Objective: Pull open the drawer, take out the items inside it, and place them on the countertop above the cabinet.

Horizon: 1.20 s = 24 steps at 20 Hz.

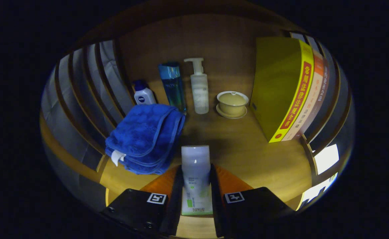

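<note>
Pinching a white plastic tube with a green label (196, 176) between both fingers, our gripper (196, 186) held it just above the wooden worktop (247, 149). Beside it lay a folded blue towel (144, 137); beyond stood a clear pump bottle (199, 88), a lidded yellow ceramic cup (232, 103) and upright yellow books (280, 86).

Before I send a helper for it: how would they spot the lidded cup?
Find the upright yellow books on the wooden countertop. Just beside them, beyond the bottle clamped in the jaws, sits the lidded cup on its saucer: squat and beige, unlike the tall bottles nearby.
</note>
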Motion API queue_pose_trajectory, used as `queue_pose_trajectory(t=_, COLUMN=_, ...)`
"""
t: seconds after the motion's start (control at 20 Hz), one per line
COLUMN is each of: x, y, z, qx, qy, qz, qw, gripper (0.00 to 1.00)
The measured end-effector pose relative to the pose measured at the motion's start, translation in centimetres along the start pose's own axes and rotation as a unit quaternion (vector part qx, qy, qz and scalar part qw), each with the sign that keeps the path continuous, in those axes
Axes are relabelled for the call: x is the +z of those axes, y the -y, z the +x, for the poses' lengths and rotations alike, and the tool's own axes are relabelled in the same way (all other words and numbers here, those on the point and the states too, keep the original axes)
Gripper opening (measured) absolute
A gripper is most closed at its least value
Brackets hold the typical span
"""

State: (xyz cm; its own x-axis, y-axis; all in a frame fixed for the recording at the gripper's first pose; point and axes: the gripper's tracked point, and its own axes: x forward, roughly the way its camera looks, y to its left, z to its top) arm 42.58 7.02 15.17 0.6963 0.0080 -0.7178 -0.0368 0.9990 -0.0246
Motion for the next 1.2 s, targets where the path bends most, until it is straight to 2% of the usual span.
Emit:
queue_pose_trajectory(t=0.2, x=-0.6, y=0.0, z=2.9, qx=-0.002, qy=0.0, qz=0.019, qw=1.0, gripper=0.5)
queue_pose_trajectory(t=0.45, x=-0.7, y=0.3, z=3.7, qx=-0.003, qy=0.014, qz=0.039, qw=0.999, gripper=0.5)
queue_pose_trajectory(t=0.7, x=-0.6, y=0.2, z=4.1, qx=-0.013, qy=0.019, qz=0.03, qw=0.999, gripper=0.58)
queue_pose_trajectory(t=0.9, x=-0.4, y=-0.7, z=3.7, qx=0.0, qy=0.024, qz=0.036, qw=0.999, gripper=0.7)
queue_pose_trajectory(t=1.05, x=-0.9, y=-0.5, z=2.4, qx=-0.012, qy=0.031, qz=0.047, qw=0.998, gripper=1.0)
queue_pose_trajectory(t=1.2, x=0.1, y=0.1, z=-0.1, qx=-0.014, qy=0.068, qz=0.056, qw=0.996, gripper=0.99)
